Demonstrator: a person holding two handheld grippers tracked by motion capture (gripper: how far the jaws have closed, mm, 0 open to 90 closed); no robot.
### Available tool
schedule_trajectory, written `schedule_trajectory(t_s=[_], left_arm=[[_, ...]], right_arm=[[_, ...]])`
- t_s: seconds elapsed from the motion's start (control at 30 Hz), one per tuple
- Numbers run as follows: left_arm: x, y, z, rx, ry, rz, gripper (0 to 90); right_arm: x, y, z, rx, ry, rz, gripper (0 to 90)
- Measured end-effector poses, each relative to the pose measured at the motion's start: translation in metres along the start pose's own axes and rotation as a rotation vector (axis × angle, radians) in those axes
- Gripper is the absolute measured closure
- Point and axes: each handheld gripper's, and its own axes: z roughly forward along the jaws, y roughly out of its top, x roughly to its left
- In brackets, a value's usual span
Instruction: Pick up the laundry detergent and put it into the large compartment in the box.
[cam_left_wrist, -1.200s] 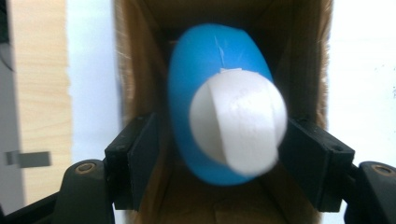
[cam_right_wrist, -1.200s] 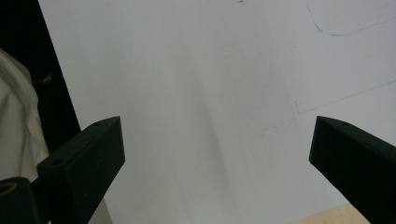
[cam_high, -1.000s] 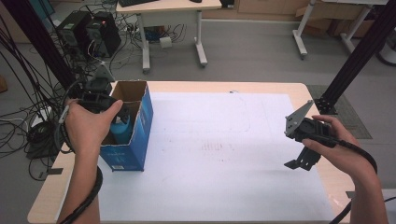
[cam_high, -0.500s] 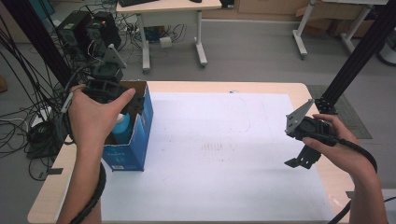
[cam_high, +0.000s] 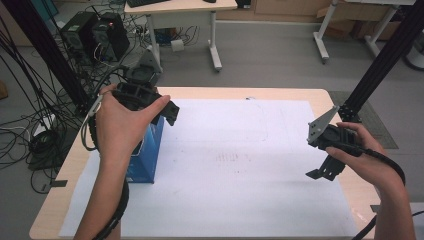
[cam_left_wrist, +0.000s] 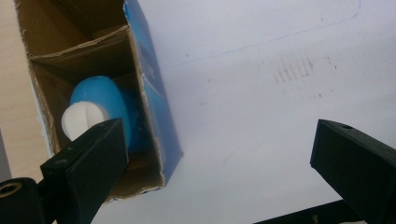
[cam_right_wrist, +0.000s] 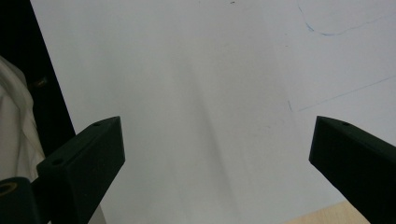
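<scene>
Standing on the white sheet (cam_high: 240, 165) near the table's (cam_high: 55, 200) left edge is a blue box (cam_left_wrist: 154, 116), open at the top. Inside it a blue bottle (cam_left_wrist: 100, 100) with a white cap (cam_left_wrist: 81, 119) is lying, partly hidden by the box walls and a black jaw. Any writing on the box is too small to read. The left gripper (cam_high: 165, 107) is hanging just above the box, jaws spread wide, gripping nothing. The right gripper (cam_high: 325, 172) is hovering well right of the box, also wide apart and empty.
</scene>
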Motion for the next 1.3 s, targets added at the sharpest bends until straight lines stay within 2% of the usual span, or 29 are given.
schedule_trajectory(t_s=[0.17, 0.23, 0.3, 0.6, 1.3], left_arm=[[-0.005, 0.005, 0.003, 0.007, -0.002, 0.013, 4.3], [-0.004, 0.007, 0.005, 0.010, -0.021, 0.017, 4.4], [-0.008, 0.008, 0.007, 0.014, -0.012, 0.023, 4.3], [-0.009, 0.011, 0.012, 0.022, -0.029, 0.037, 4.3], [-0.013, 0.014, 0.017, 0.034, -0.007, 0.036, 4.2]], right_arm=[[0.000, 0.000, 0.001, -0.002, 0.000, 0.001, 3.3], [-0.001, 0.000, 0.001, -0.004, 0.002, 0.000, 3.3], [-0.002, 0.000, 0.002, -0.002, 0.003, 0.001, 3.3], [-0.002, -0.002, 0.002, -0.003, 0.004, 0.009, 3.3], [-0.005, -0.001, 0.004, -0.003, 0.008, 0.006, 3.3]])
